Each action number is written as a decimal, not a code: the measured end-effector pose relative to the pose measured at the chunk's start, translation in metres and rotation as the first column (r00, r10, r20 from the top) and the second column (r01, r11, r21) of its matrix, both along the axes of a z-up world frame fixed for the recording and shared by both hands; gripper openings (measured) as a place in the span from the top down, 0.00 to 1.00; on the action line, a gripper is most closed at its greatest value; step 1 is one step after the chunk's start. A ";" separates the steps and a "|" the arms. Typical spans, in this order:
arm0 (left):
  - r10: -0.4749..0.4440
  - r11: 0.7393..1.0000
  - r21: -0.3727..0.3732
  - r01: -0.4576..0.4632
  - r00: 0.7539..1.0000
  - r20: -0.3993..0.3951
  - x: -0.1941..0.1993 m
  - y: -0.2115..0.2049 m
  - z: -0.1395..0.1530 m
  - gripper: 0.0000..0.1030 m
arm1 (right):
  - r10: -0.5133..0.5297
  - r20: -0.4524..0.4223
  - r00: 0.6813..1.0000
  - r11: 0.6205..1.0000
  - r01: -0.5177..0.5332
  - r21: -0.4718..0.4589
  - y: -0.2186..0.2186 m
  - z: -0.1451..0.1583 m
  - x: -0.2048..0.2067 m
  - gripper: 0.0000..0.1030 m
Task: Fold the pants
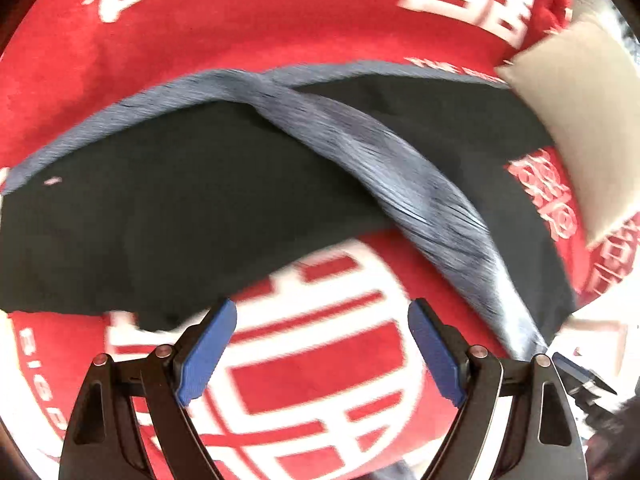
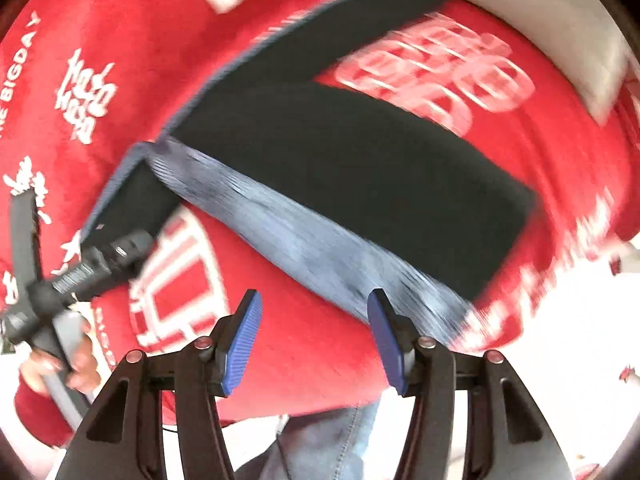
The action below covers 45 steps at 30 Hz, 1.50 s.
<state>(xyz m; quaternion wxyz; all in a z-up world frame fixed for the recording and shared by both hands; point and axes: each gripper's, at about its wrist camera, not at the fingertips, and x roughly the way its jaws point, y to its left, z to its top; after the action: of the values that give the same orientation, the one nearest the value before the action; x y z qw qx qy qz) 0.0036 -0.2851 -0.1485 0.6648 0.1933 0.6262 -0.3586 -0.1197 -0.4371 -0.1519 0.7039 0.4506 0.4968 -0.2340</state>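
Judging the risk first: the pants [image 1: 224,208] lie spread on the red blanket [image 1: 280,20] in a splayed V, one dark leg running left and the other far right toward the grey pillow [image 1: 576,128], with a pale blue-grey band [image 1: 400,184] crossing between them, so if I pinch only one layer or grab off the hem, the fold could drag crooked or bunch. Both views are smeared, and a hasty grab might also catch the blanket. My left tongs [image 1: 322,350] stand wide apart with nothing between the blue pads, hovering above the white print just near the left leg's edge. My right tongs [image 2: 316,344] are parted and empty too, close beside the pale band but, as far as I can tell, apart from it.
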 end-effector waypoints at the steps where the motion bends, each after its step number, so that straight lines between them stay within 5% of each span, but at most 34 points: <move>1: -0.010 1.000 -0.005 0.010 1.000 -0.020 -0.005 -0.003 -0.002 0.15 | -0.015 -0.009 1.000 1.000 0.015 -0.001 0.000 -0.002 -0.011 0.43; 10: -0.069 0.996 -0.064 0.057 0.977 -0.202 -0.034 -0.035 -0.023 0.15 | -0.090 -0.024 0.996 0.996 0.090 0.020 0.005 -0.046 -0.067 0.43; 18: -0.069 0.995 -0.089 0.048 0.967 -0.244 -0.042 -0.071 -0.038 0.15 | -0.097 0.112 0.989 0.993 0.089 0.072 -0.021 -0.058 -0.065 0.44; 20: -0.051 0.995 -0.102 0.024 0.961 -0.270 -0.039 -0.076 -0.037 0.15 | -0.094 0.112 0.989 0.992 0.084 0.091 -0.024 -0.058 -0.064 0.64; 21: -0.039 0.994 -0.107 0.008 0.958 -0.283 -0.038 -0.075 -0.037 0.16 | -0.095 0.112 0.989 0.989 0.081 0.125 -0.029 -0.058 -0.065 0.95; 22: -0.024 0.994 -0.112 -0.010 0.954 -0.297 -0.037 -0.077 -0.038 0.25 | -0.103 0.116 0.988 0.984 0.084 0.154 -0.032 -0.058 -0.067 0.95; 23: -0.010 0.993 -0.118 -0.029 0.948 -0.319 -0.037 -0.080 -0.040 0.52 | -0.122 0.131 0.984 0.977 0.096 0.192 -0.033 -0.059 -0.068 0.95; 26: 0.017 0.993 -0.102 -0.060 0.925 -0.380 -0.038 -0.089 -0.049 0.83 | -0.118 0.165 0.979 0.965 0.074 0.250 -0.043 -0.051 -0.069 0.95; 39: 0.034 0.979 -0.173 -0.104 0.930 -0.366 -0.020 -0.099 -0.001 0.87 | -0.069 0.294 0.953 0.933 -0.043 0.359 -0.091 -0.012 -0.046 0.95; 43: 0.035 0.987 -0.135 -0.092 0.927 -0.372 -0.022 -0.103 -0.010 0.87 | 0.003 0.255 0.967 0.918 -0.104 0.384 -0.089 -0.027 -0.035 0.87; 45: 0.044 0.987 -0.126 -0.099 0.923 -0.383 -0.022 -0.101 -0.013 0.87 | -0.005 0.258 0.966 0.903 -0.106 0.416 -0.088 -0.034 -0.031 0.70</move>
<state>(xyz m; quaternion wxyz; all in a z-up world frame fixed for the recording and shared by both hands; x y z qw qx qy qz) -0.0185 -0.3858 -0.1616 0.5560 0.0490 0.7222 -0.4085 -0.1512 -0.5255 -0.1855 0.6516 0.6063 0.4539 -0.0420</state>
